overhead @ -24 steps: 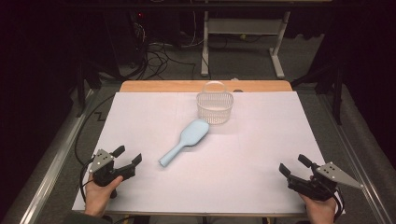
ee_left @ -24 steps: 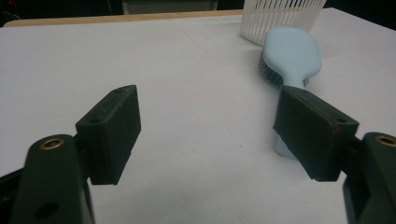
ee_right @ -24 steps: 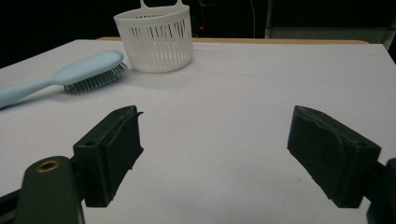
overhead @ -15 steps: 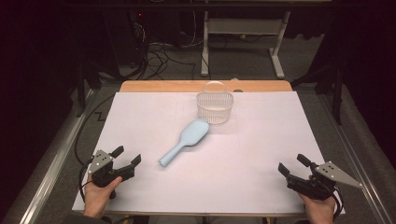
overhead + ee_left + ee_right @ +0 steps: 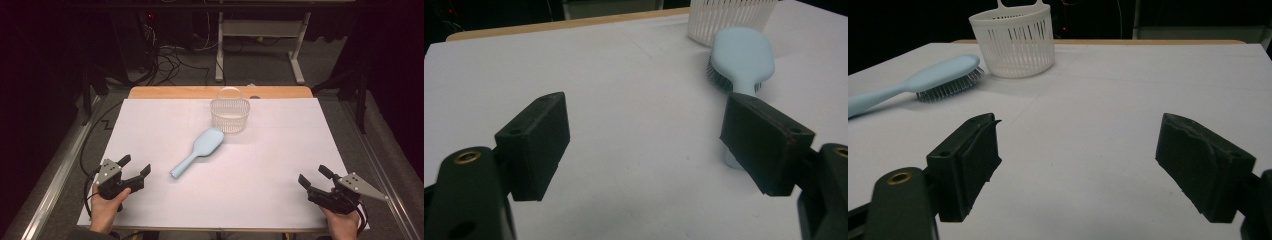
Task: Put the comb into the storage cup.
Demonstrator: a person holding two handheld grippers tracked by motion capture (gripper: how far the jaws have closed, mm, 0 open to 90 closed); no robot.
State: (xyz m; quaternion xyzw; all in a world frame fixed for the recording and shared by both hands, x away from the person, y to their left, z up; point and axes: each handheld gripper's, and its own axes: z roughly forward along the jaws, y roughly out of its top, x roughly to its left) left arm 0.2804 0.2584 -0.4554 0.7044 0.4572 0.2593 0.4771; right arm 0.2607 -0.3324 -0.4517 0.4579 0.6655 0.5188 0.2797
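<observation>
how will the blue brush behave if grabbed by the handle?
The light blue plastic hairbrush looks rigid, so it probably won't flex. Its wide head likely makes it head-heavy and apt to droop. Lying bristles down, it should slide rather than roll.

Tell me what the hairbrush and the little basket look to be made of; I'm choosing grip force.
Hairbrush: likely smooth matte plastic, an even pale blue moulded back and handle, with dark, thin bristles facing down. Basket: probably thin rigid white plastic, moulded with narrow vertical slots and a loop handle; slightly glossy.
</observation>
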